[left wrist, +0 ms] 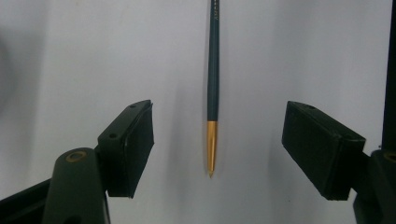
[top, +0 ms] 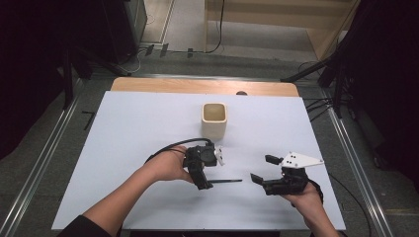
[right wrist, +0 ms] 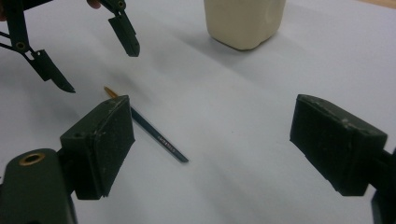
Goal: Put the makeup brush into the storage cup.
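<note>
1. From the high view, your left gripper [top: 206, 183] points down at the white table [top: 123, 148], right over the near end of the pen [top: 228, 181], which lies flat and stretches out to the right of it. Your right gripper [top: 264, 169] sits well to the right of the pen, jaws spread and aimed left toward it; the pen's far end stops short of them. The cream cup [top: 214, 120] stands upright farther back, apart from both tools. Whether the left tool touches the pen is hard to judge from here.

2. In the left gripper view, your jaws stand wide apart with the pen [left wrist: 213, 84] lying between them, about midway, touching neither. Its gold tip points toward the camera and the dark barrel runs away up the frame.

3. In the right gripper view, your own jaws are spread and hold nothing. The pen [right wrist: 156, 136] lies on the table beyond your left-hand jaw, its gold tip under the other gripper [right wrist: 100, 67], which hangs open above it. The cup [right wrist: 244, 21] stands at the top.
</note>
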